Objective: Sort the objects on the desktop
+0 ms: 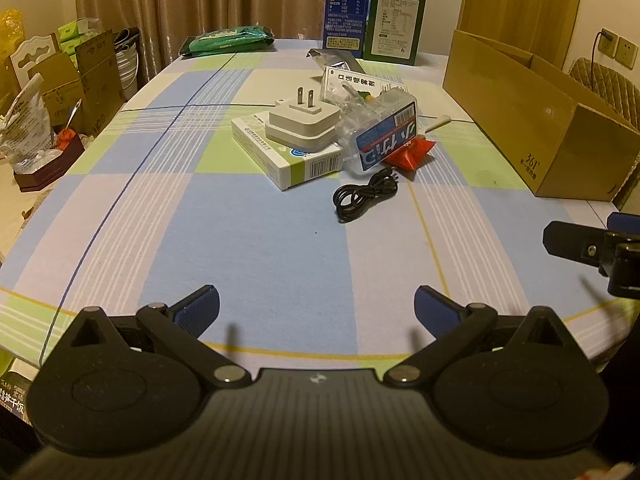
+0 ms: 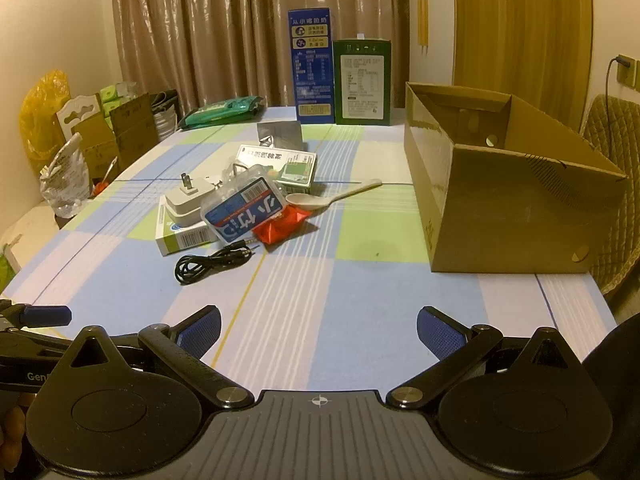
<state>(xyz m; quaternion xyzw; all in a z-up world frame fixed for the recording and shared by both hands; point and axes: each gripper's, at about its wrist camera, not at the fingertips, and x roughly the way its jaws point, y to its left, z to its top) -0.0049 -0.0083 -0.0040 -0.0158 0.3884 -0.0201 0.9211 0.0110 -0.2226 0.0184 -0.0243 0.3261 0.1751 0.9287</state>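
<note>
A pile of small objects lies mid-table: a white plug adapter on a white-green box, a clear case with a blue label, a red packet, a coiled black cable, a pale spoon and a second medicine box. My left gripper hovers open over the near cloth, well short of the pile. My right gripper is open too, with nothing between its fingers. An open cardboard box stands on the right.
A blue carton and a green carton stand at the far edge beside a green packet and a silver pouch. Boxes and bags crowd the floor to the left. A chair is behind the cardboard box.
</note>
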